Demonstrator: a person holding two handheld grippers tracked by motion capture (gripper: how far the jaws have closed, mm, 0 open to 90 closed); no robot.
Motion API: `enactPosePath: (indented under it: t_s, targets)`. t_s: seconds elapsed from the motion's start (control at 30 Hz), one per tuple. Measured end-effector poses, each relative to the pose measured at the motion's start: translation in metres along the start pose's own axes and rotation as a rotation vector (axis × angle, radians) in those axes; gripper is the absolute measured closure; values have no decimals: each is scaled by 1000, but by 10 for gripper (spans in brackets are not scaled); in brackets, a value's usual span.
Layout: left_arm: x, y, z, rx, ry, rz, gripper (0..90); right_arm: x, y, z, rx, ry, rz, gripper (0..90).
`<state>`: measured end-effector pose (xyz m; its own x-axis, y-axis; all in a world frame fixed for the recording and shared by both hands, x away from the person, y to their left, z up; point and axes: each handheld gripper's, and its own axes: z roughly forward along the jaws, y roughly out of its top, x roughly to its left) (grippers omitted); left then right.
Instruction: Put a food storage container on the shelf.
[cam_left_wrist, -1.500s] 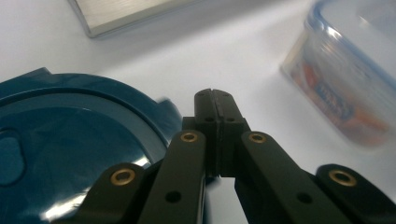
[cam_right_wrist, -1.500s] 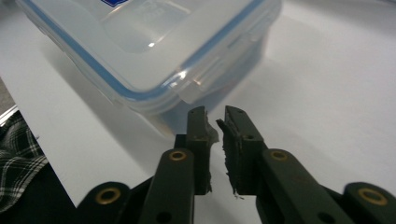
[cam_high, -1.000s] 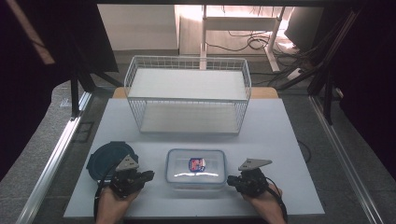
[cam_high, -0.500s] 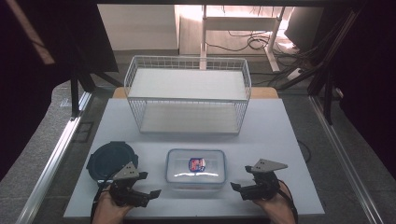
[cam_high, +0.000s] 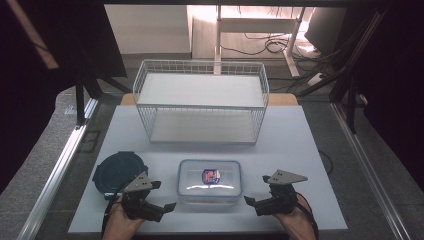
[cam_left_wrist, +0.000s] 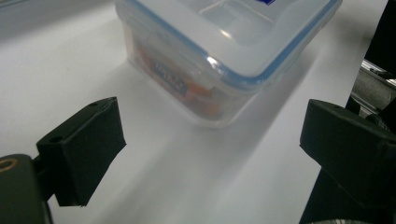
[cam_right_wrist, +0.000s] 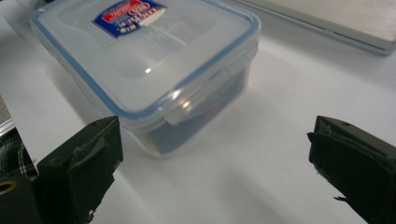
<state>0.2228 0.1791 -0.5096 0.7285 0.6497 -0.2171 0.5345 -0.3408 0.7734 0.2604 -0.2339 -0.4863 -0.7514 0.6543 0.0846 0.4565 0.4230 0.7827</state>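
Resting near the front edge of the white table (cam_high: 310, 150), the clear food box (cam_high: 210, 181) with its blue-rimmed snap lid served as the middle of everything you had before you. You held your left tongs (cam_high: 165, 196) just to the left of that box and your right tongs (cam_high: 254, 195) just to its right, both low over the table and pointed inward at it. Their jaws had just been opening, and they stood wide apart, released, with nothing between the pads. In the left gripper view the box's near corner lay ahead of the spread jaws and clear of them; in the right gripper view the box's latched end sat close to one jaw, though you could not tell from it whether they touched. A red and blue label (cam_high: 210, 175) sat on the box's lid, and something orange showed through its wall in the left gripper view. Left of the box, a round dark container with a lid (cam_high: 116, 171) lay on the table, just behind your left hand (cam_high: 120, 222). Behind the box, well apart from it, stood a white wire basket (cam_high: 200, 107).
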Motion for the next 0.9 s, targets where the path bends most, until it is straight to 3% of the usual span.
enactPosePath:
  t_s: [0.27,0.47,0.63,0.67,0.73,0.9]
  targets:
    - [2,21,15,16,-9,-15,59,6,13,7,-8,38,-18,20]
    - [2,38,30,49,3,-28,40,9,25,19,28,45,-18,16]
    - [1,51,46,88,15,-41,6,10,35,34,62,91,31,4]
    - [6,53,49,87,9,-66,0,11,36,41,104,92,29,1]
    - [11,53,52,89,-18,-108,0,9,36,45,121,119,48,0]
    - [24,49,62,103,-138,-229,0,-2,37,55,155,180,132,0]
